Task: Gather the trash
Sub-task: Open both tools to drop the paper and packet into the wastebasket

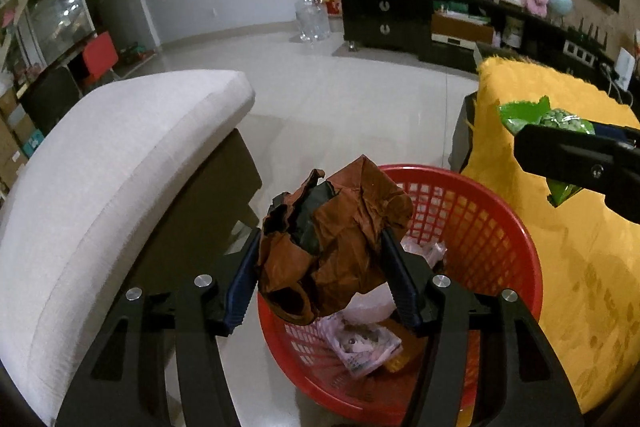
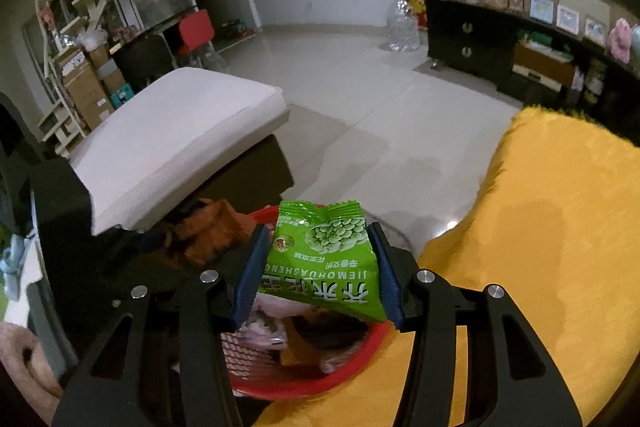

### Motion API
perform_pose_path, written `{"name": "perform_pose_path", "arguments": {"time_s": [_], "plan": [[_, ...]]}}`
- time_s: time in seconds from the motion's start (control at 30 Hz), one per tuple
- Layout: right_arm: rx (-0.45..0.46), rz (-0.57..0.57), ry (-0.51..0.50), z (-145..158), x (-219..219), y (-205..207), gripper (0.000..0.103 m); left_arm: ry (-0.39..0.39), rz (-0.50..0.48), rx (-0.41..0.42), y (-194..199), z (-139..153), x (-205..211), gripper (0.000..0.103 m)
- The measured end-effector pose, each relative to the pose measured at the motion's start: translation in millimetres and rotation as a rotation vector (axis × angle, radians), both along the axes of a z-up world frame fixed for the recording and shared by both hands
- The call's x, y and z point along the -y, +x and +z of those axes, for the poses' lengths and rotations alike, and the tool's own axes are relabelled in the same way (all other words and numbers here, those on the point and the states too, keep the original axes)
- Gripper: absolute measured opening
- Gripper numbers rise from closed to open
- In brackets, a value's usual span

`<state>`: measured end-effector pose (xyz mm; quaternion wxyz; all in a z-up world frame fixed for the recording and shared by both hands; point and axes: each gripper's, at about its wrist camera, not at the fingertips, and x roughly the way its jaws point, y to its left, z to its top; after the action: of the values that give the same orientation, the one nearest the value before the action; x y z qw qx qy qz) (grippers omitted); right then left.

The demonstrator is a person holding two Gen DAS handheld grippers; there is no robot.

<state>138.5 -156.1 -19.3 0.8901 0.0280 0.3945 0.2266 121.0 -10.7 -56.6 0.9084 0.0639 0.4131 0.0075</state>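
The crumpled brown wrapper point(image 1: 336, 247) hangs over the red basket point(image 1: 500, 227), pinched in the left gripper point(image 1: 320, 267). The right gripper point(image 2: 318, 279) clamps a green snack packet point(image 2: 324, 259) (above the basket's edge). Released off-centre, either could drop onto the floor point(image 1: 340, 107).

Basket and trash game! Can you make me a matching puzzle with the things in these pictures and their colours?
Things:
1. basket
2. snack bag
3. crumpled paper
4. cushion

Colours:
A. green
B. white
C. red
D. brown

Pairs: 1-C, 2-A, 3-D, 4-B.

The left gripper holds the crumpled paper over the basket, and the right gripper holds the snack bag.
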Motion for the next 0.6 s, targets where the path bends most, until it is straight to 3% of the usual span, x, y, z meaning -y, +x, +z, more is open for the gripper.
{"name": "perform_pose_path", "arguments": {"time_s": [0.07, 0.27, 0.6], "plan": [[-0.009, -0.005, 0.009, -2, -2, -1, 0.060, -0.014, -0.003, -0.008, 0, -1, 0, 0.058], [-0.022, -0.019, 0.049, -2, 2, -4, 0.069, -0.028, -0.020, -0.005, -4, 1, 0, 0.063], [0.001, -0.056, 0.076, 10, 17, -9, 0.070, -0.086, -0.007, 0.053, -9, 17, -5, 0.082]]}}
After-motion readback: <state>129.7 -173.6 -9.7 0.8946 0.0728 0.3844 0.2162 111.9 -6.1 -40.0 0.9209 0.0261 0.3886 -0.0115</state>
